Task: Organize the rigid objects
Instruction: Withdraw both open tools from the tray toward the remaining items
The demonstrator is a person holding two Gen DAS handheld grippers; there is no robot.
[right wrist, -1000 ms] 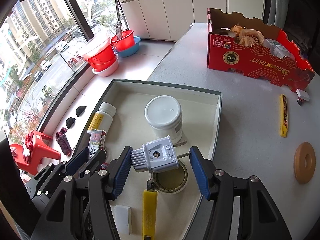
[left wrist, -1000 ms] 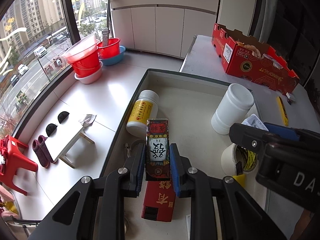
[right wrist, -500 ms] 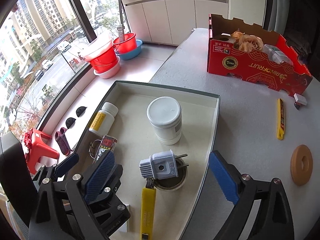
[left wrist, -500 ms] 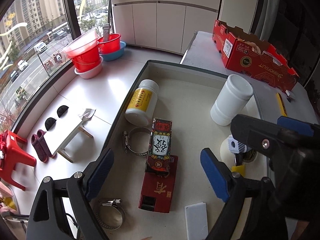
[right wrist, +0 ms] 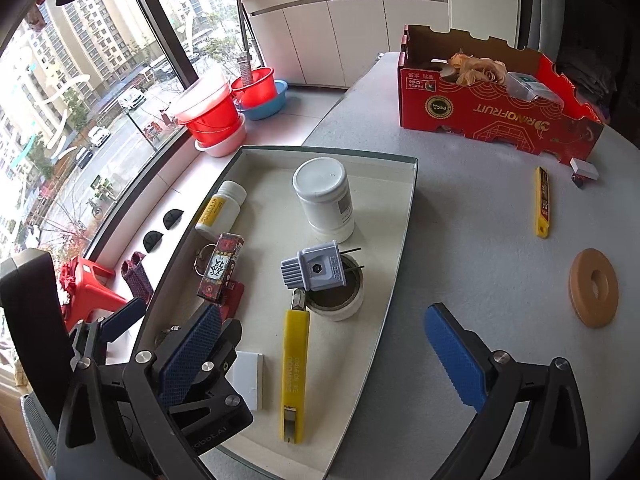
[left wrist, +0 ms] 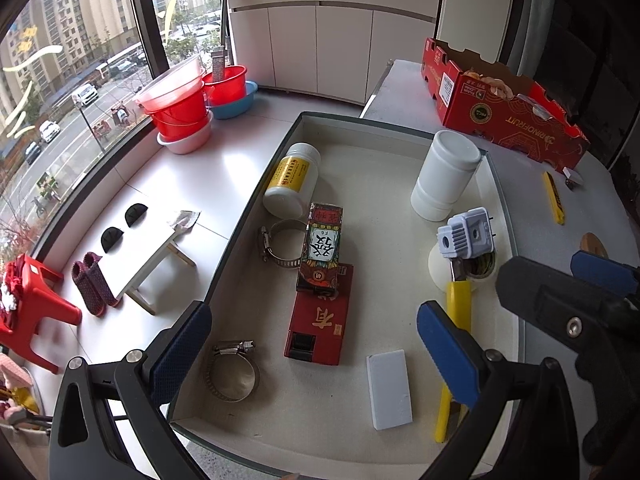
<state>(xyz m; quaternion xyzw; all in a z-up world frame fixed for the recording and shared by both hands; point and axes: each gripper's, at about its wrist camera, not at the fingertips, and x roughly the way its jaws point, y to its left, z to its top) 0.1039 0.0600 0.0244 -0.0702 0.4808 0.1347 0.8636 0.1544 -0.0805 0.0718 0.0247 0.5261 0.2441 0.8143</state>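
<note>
A shallow white tray point(left wrist: 372, 124) point(right wrist: 402, 216) holds a patterned card box point(left wrist: 321, 247) point(right wrist: 221, 266) leaning on a red box point(left wrist: 318, 320), a grey plug adapter point(left wrist: 466, 237) point(right wrist: 314, 270) on a tape roll point(right wrist: 340, 304), a white jar point(left wrist: 444, 176) point(right wrist: 324, 200), a yellow-label bottle point(left wrist: 292, 180) point(right wrist: 220, 210), two hose clamps point(left wrist: 230, 370), a yellow utility knife point(right wrist: 294, 368) and a white block point(left wrist: 389, 388). My left gripper point(left wrist: 312, 354) is open and empty above the tray's near end. My right gripper point(right wrist: 320, 356) is open and empty over the tray's near right edge.
On the grey table right of the tray lie a yellow knife point(right wrist: 542, 202), a wooden ring point(right wrist: 594, 288) and a small white eraser point(right wrist: 584, 168). A red cardboard box point(right wrist: 492, 106) with flowers stands at the back. Red basins point(left wrist: 180, 104) sit on the window ledge at left.
My left gripper let go of the patterned card box and my right gripper let go of the plug adapter. Both opened wide and pulled back from the tray.
</note>
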